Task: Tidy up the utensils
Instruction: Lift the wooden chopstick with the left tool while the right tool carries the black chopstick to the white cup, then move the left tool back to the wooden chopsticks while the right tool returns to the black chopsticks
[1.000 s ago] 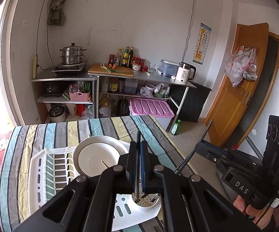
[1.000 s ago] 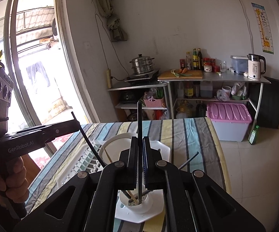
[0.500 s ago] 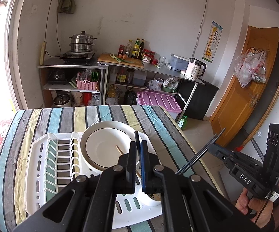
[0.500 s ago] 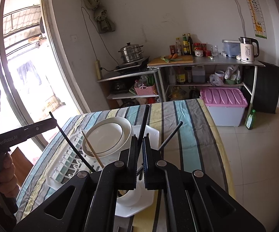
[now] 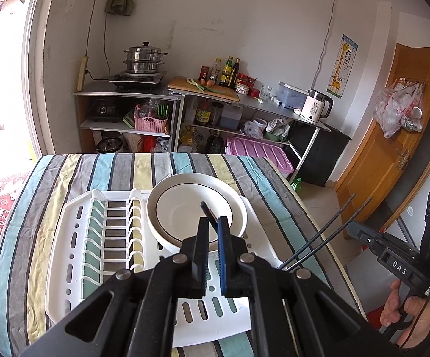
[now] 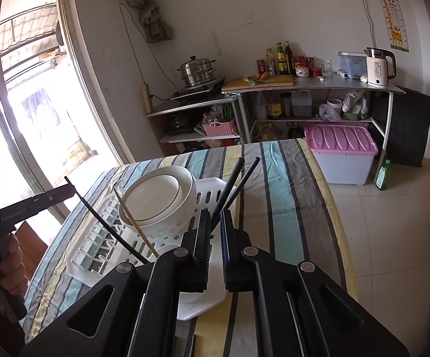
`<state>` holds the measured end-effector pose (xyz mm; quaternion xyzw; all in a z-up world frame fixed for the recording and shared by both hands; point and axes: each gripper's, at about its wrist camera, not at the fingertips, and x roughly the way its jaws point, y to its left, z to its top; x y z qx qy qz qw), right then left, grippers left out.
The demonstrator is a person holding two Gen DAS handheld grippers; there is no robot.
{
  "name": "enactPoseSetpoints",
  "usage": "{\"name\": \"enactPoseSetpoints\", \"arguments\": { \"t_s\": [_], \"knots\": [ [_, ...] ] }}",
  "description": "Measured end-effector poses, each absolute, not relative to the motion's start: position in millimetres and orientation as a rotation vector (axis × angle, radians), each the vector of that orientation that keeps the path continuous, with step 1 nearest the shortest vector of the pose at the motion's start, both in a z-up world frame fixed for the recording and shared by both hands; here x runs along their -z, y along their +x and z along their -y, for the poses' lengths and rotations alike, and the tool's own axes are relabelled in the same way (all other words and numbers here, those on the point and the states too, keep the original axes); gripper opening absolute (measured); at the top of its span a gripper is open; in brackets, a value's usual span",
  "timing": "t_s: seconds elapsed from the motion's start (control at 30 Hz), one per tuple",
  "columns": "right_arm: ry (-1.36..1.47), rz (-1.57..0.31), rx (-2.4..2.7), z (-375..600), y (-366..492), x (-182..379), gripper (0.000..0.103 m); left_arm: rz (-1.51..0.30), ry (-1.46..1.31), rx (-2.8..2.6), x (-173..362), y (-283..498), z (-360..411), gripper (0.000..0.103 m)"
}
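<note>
My left gripper point(image 5: 213, 221) hangs over the white bowl point(image 5: 179, 217) in the white dish rack point(image 5: 75, 238). A black chopstick point(image 5: 207, 211) leans between its pads, which are starting to open. In the right wrist view this chopstick point(image 6: 107, 223) runs from the left gripper point(image 6: 69, 186) down into the white utensil cup point(image 6: 167, 248). A wooden chopstick point(image 6: 134, 223) stands beside it. My right gripper point(image 6: 215, 215) is over the cup with its jaws opening. Two black chopsticks point(image 6: 232, 184) lean loose in the gap.
A striped cloth point(image 5: 110, 172) covers the table, whose right edge point(image 5: 304, 208) drops to tiled floor. Beyond it are a pink-lidded bin point(image 6: 339, 148), a green bottle point(image 6: 383, 175), metal shelves with a steamer pot point(image 5: 145, 59) and kettle point(image 5: 316, 105), and a wooden door point(image 5: 393, 148).
Both grippers sank toward the rack, lowering their black chopsticks into the cup. The right one's chopstick tipped from upright to lean beside the other black one. The left one's chopstick tilted.
</note>
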<state>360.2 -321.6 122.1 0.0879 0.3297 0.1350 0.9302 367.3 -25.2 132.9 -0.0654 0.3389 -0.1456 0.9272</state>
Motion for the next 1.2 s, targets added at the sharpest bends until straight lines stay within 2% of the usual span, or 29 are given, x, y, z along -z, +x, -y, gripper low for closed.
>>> {"name": "enactPoseSetpoints", "arguments": {
  "t_s": [0.1, 0.23, 0.37, 0.8, 1.2],
  "knots": [
    [0.176, -0.674, -0.276, 321, 358, -123, 0.016, -0.694, -0.138, 0.305, -132, 365, 25, 0.006],
    [0.176, -0.672, -0.281, 323, 353, -123, 0.016, -0.694, -0.123, 0.306, -130, 359, 25, 0.007],
    [0.174, -0.661, -0.298, 323, 338, -124, 0.016, -0.682, -0.119, 0.307, -128, 347, 23, 0.017],
    [0.1, -0.571, -0.331, 306, 238, -124, 0.016, -0.601, -0.049, 0.279, -106, 241, 13, 0.017],
    [0.087, -0.577, -0.376, 290, 161, -100, 0.016, -0.602, -0.03, 0.262, -74, 155, 6, 0.017]
  ]
}}
